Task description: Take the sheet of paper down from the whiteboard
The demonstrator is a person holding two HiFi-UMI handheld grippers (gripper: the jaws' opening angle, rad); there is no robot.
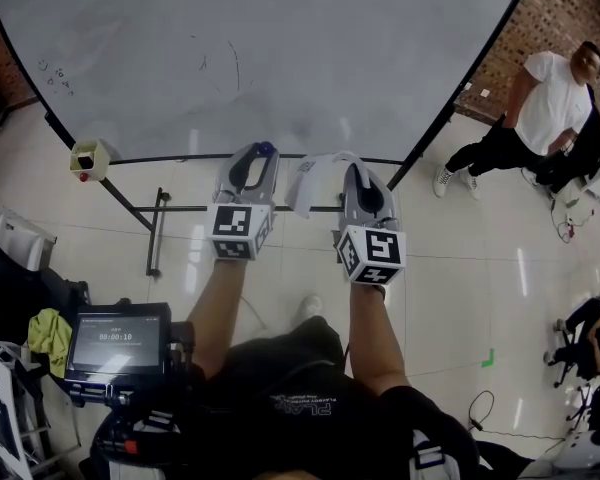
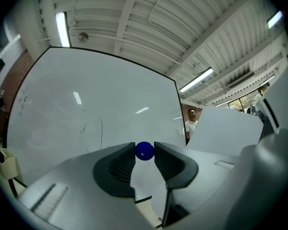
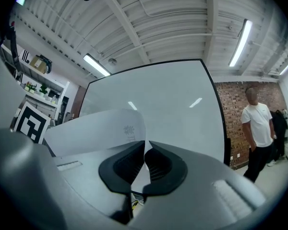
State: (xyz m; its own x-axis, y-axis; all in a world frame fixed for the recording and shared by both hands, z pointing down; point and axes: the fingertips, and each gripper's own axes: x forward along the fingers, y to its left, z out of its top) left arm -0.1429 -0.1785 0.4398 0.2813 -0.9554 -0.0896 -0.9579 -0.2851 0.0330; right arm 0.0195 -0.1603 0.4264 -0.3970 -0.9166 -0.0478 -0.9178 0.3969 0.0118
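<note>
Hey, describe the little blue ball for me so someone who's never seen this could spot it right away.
Find the big whiteboard, then look in front of its lower edge for the left gripper. The blue ball is pinched between that gripper's tips. It is the only dark blue, round thing there, while the right gripper beside it holds a white sheet of paper.

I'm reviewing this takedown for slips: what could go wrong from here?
1. The left gripper pinches the round blue magnet only at its jaw tips, so the magnet could squirt out and fall.
2. The right gripper holds the sheet of paper by one edge, and the sheet curls over, so it may crease or slip free.
</note>
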